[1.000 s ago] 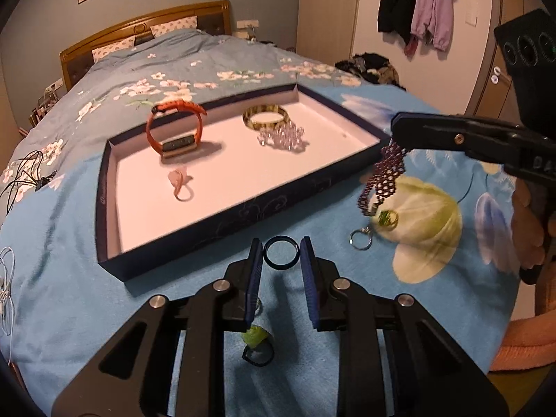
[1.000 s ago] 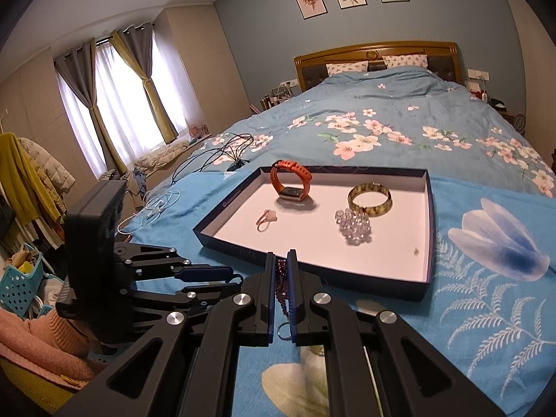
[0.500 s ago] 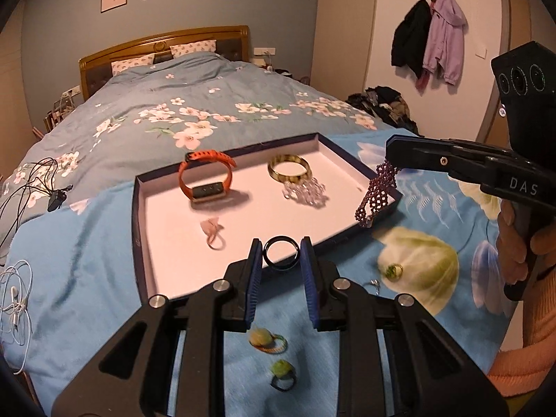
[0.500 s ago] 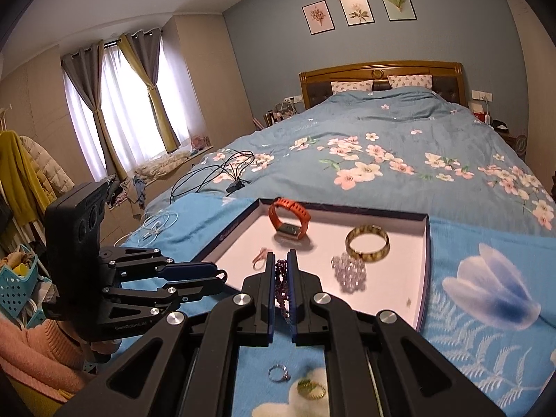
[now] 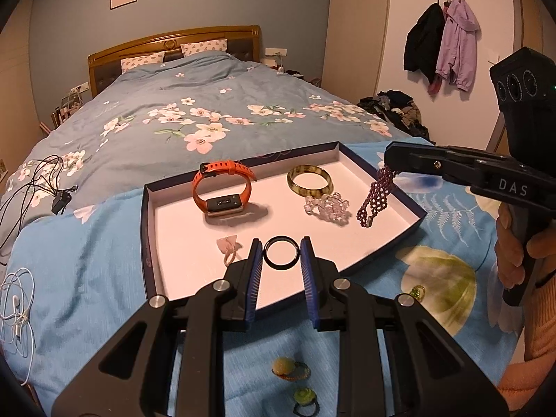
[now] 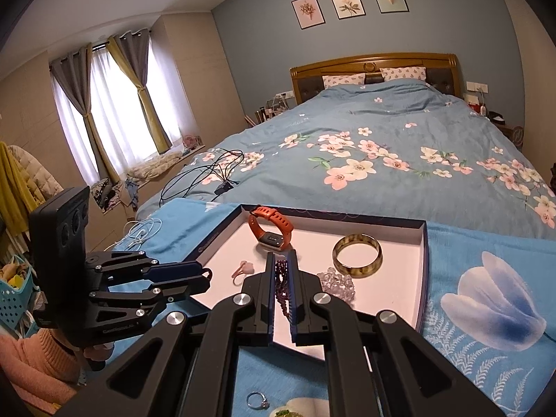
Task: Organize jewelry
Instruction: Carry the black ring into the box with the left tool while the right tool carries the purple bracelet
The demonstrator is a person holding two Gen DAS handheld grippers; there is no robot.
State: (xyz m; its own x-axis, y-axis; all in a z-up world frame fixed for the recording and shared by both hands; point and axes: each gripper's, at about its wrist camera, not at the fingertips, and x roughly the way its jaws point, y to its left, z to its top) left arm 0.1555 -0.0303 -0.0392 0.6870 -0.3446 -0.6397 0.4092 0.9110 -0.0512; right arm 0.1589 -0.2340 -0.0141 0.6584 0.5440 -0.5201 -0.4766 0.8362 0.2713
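Left wrist view: the left gripper [image 5: 280,252] pinches a black ring [image 5: 280,253] between its blue pads, above the near edge of the tray [image 5: 147,215]; the right gripper [image 5: 389,165] is clamped on a purple beaded bracelet [image 5: 375,198] that dangles over the tray's right side; inside lie an orange watch [image 5: 222,191], a green bangle [image 5: 309,180], a clear bead bracelet [image 5: 326,206] and what looks like a pink ring [image 5: 229,246]; more rings [image 5: 290,368] sit on the blue cloth [image 5: 87,278] nearby.
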